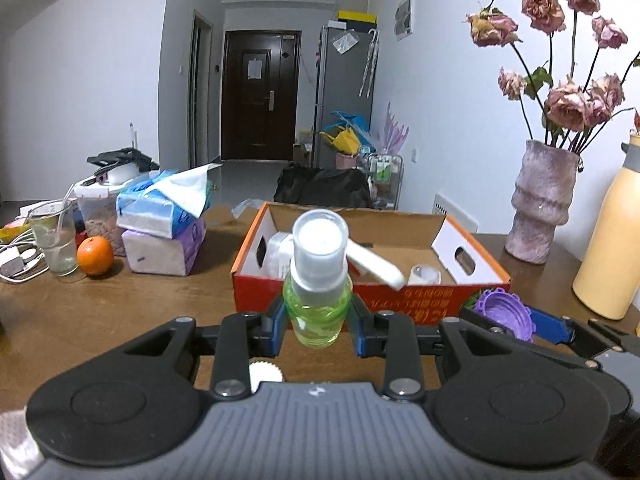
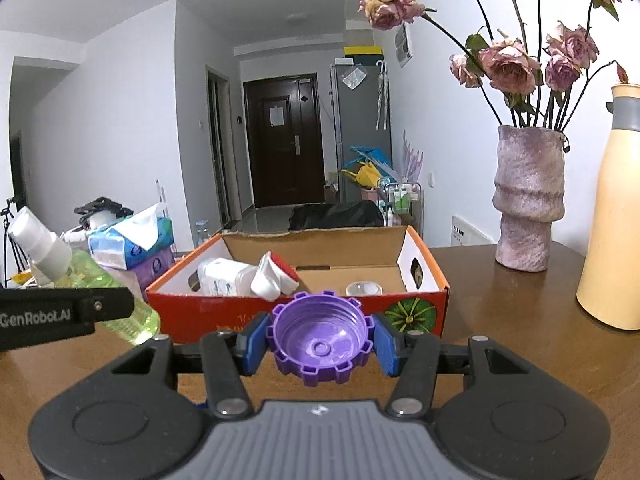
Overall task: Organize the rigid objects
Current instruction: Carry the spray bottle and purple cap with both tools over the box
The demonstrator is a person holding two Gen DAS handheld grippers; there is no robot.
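Note:
My left gripper (image 1: 318, 320) is shut on a small green bottle (image 1: 318, 312) with a white cap, held above the brown table just in front of the open red cardboard box (image 1: 320, 292). My right gripper (image 2: 320, 338) is shut on a purple notched lid (image 2: 320, 336), hollow side facing the camera, also short of the box (image 2: 200, 312). In the left wrist view the purple lid (image 1: 504, 314) shows to the right. In the right wrist view the green bottle (image 2: 120, 300) shows to the left. Inside the box lie a white tube (image 1: 376, 266), a white container (image 2: 224, 276) and a small round jar (image 2: 363, 289).
Stacked tissue packs (image 1: 164, 224), an orange (image 1: 95, 256) and a glass with a straw (image 1: 54, 236) stand left on the table. A pink vase with dried roses (image 2: 528, 204) and a yellow flask (image 2: 612, 232) stand right. A small white cap (image 1: 264, 374) lies under my left gripper.

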